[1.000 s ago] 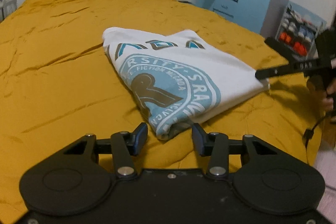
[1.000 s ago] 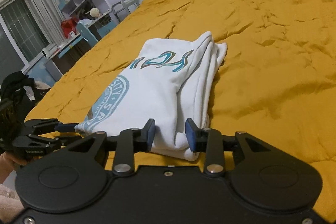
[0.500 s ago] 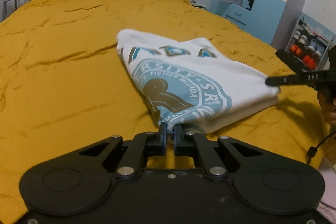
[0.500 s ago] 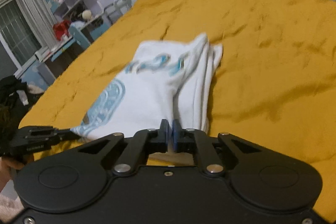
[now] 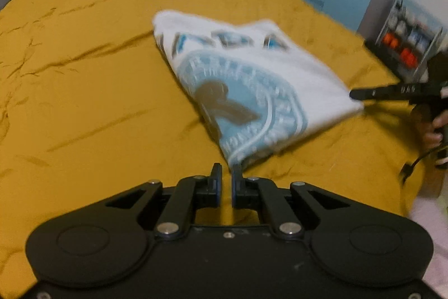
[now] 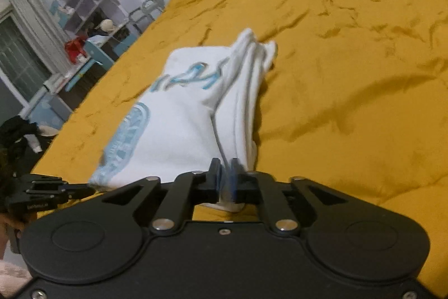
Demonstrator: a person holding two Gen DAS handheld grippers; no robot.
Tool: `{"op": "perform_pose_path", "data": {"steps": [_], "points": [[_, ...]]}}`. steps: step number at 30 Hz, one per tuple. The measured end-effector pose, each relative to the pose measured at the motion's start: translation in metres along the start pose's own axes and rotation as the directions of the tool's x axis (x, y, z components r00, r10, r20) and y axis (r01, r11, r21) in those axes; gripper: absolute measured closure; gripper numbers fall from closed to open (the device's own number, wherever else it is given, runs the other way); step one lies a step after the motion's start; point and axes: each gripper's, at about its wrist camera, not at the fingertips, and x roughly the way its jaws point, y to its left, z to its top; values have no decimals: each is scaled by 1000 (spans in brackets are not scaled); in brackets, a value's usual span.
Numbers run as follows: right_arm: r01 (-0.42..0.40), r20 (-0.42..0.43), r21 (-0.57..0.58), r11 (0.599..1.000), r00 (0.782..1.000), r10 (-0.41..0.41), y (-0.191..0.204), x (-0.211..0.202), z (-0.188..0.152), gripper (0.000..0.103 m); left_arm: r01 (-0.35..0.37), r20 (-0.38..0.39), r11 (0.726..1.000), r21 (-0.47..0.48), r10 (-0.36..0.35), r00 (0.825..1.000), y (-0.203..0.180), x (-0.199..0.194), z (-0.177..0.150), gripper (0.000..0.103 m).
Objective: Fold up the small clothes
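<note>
White T-shirt (image 5: 252, 80), part-folded on the mustard bedspread (image 5: 84, 74): light, limp cloth, best taken at corners. Left gripper (image 5: 226, 181), jaws nearly together, nips one near corner; right gripper (image 6: 226, 181) pinches the layered near edge.

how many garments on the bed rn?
1. A folded white T-shirt lies mid-bed on the yellow bedspread, near corners at the left hand-held gripper and right hand-held gripper. Nothing else visible; far bed edges cropped.
</note>
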Motion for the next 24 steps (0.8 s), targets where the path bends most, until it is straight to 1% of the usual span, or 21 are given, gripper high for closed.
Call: {"op": "perform_pose_path", "data": {"steps": [2, 4, 5, 6, 8, 11, 13, 14, 15, 17, 20, 21, 22, 23, 24], "points": [[-20, 50, 20, 1000, 999, 19, 1, -11, 13, 70, 22, 60, 999, -35, -20, 998, 6, -14, 9, 98], [-36, 126, 35, 999, 992, 31, 2, -14, 33, 69, 77, 117, 994, -80, -67, 991, 10, -18, 20, 98], [-30, 157, 39, 999, 987, 24, 2, -11, 44, 64, 112, 139, 989, -97, -98, 985, 11, -14, 24, 96], [-19, 185, 39, 999, 983, 12, 2, -4, 56, 59, 133, 148, 986, -105, -117, 982, 9, -9, 28, 94], [2, 219, 45, 999, 976, -12, 1, 15, 78, 58, 154, 150, 982, -108, -137, 979, 6, 8, 31, 94], [30, 213, 71, 997, 976, -45, -8, 59, 105, 57, 186, 110, 973, -135, -172, 979, 3, 30, 30, 94], [60, 172, 70, 996, 983, -71, -15, 88, 115, 57, 192, 76, 969, -157, -182, 980, 3, 42, 25, 94], [76, 152, 73, 994, 985, -86, -18, 100, 118, 57, 187, 70, 968, -166, -178, 982, 3, 46, 23, 91], [89, 134, 82, 993, 986, -99, -21, 111, 119, 57, 188, 69, 966, -176, -179, 981, 4, 48, 21, 91], [86, 115, 102, 991, 989, -98, -25, 126, 119, 57, 194, 69, 962, -192, -184, 981, 6, 53, 20, 90], [59, 130, 108, 992, 989, -73, -25, 133, 117, 57, 206, 62, 956, -210, -197, 978, 10, 59, 22, 90], [54, 138, 101, 993, 988, -68, -24, 134, 116, 67, 206, 60, 956, -209, -198, 978, 10, 59, 21, 90], [62, 138, 89, 994, 988, -74, -23, 133, 117, 81, 207, 58, 955, -211, -199, 978, 10, 58, 20, 89], [79, 126, 70, 994, 988, -87, -22, 133, 118, 87, 209, 57, 954, -217, -201, 978, 10, 58, 20, 89], [105, 124, 66, 992, 986, -112, -20, 130, 120, 89, 212, 60, 951, -225, -204, 977, 11, 55, 21, 89]]}}
